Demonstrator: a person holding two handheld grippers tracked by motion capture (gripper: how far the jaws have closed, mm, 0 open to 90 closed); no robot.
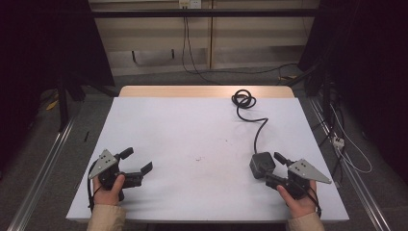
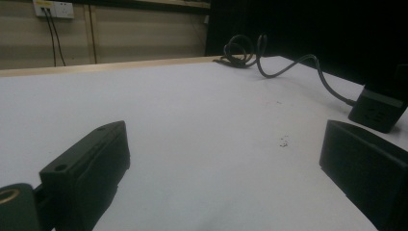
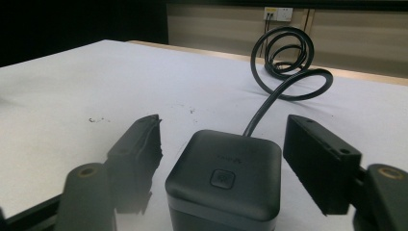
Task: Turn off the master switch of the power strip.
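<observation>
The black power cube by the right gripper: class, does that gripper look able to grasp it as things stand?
Probably yes. The power cube already sits between the right gripper jaws, which stand apart from its sides, and nothing blocks them; its cable trails away behind.

Beige sleeves, black tools, grey plates

A recording lab set up around one bench

A white-topped bench stands on a grey floor between metal rails, with black curtains at both sides. Behind its far edge runs a plain panelled wall with a socket plate, and loose cables trail by the right edge.
</observation>
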